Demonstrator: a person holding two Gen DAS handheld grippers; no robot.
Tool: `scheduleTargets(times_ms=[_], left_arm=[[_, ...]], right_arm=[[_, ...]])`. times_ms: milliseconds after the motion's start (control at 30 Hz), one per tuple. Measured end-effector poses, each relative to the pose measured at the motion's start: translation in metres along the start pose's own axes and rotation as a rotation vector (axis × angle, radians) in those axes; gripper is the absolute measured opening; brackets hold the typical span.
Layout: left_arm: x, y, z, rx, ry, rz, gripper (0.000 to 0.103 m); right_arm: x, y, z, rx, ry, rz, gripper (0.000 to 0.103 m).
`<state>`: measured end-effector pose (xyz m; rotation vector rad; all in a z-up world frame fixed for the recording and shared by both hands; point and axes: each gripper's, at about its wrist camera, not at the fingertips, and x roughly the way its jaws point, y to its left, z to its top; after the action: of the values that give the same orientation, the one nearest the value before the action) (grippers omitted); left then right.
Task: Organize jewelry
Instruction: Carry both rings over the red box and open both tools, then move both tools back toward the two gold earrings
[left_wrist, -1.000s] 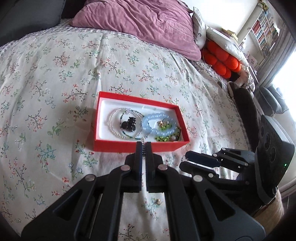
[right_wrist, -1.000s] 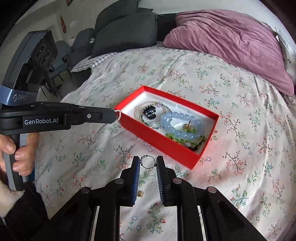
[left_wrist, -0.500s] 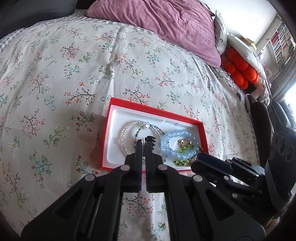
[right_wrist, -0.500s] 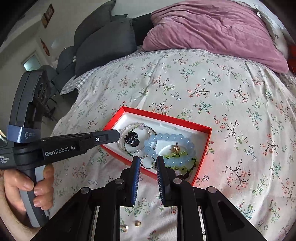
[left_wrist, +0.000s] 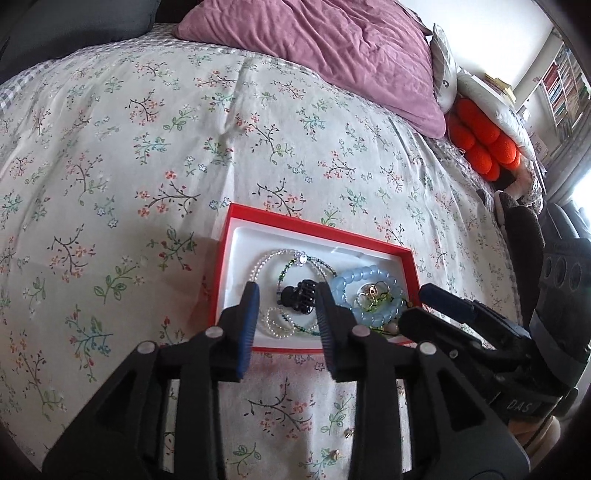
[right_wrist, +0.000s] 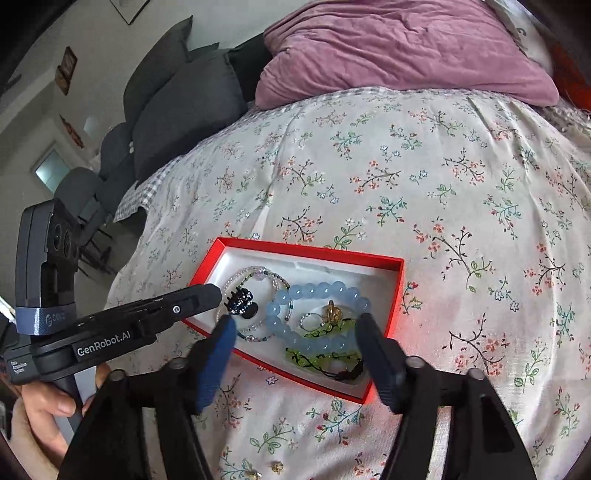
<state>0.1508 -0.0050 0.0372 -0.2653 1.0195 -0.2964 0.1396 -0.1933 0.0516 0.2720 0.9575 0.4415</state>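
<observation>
A red box (left_wrist: 221, 258) with a white lining lies on the flowered bedspread. Inside are a clear bead strand (left_wrist: 269, 258), a black hair claw (left_wrist: 297, 295), a blue bead bracelet (left_wrist: 354, 280) and gold rings (left_wrist: 373, 293). My left gripper (left_wrist: 287, 291) hovers over the box's near edge, jaws opening, with nothing pressed between the pads. My right gripper (right_wrist: 295, 325) hangs over the blue bracelet (right_wrist: 321, 290), jaws opening wide and empty. A thin hoop (right_wrist: 310, 319) and a gold ring (right_wrist: 332, 312) lie inside the bracelet, with a green bead bracelet (right_wrist: 317, 354) beside them.
Small earrings (left_wrist: 347, 441) lie loose on the bedspread in front of the box, also seen as earrings (right_wrist: 277, 467). A mauve pillow (left_wrist: 332, 48) and orange cushion (left_wrist: 487, 147) sit at the far side. A hand (right_wrist: 48, 398) holds the left gripper (right_wrist: 207, 295).
Both grippers moved forward over the red box and their jaws parted. The bead strand from the left gripper and the thin hoop from the right gripper now lie in the box.
</observation>
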Motion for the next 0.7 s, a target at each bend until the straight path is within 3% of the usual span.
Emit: scheduleTargets(times_ms=[200,300,467,700], left_arm=[[-0.010,-0.004,-0.003,0.020,-0.012,0.037,0.063],[-0.012,-0.006,-0.008,0.049,-0.016,0.102,0.081],[-0.006,0.001,-0.023,0.081,0.024,0.217,0.082],[-0.011,-0.003,-0.055,0.145,0.083,0.238,0.083]], right_arm=[[-0.016,0.004,0.001,-0.019,-0.026,-0.016,0.072],[-0.020,0.007,-0.002,-0.042,-0.023,-0.044,0.074],[-0.025,0.011,-0.015,-0.111,-0.023,-0.122,0.078],[-0.030,0.007,-0.041,-0.161,0.055,-0.204,0.081]])
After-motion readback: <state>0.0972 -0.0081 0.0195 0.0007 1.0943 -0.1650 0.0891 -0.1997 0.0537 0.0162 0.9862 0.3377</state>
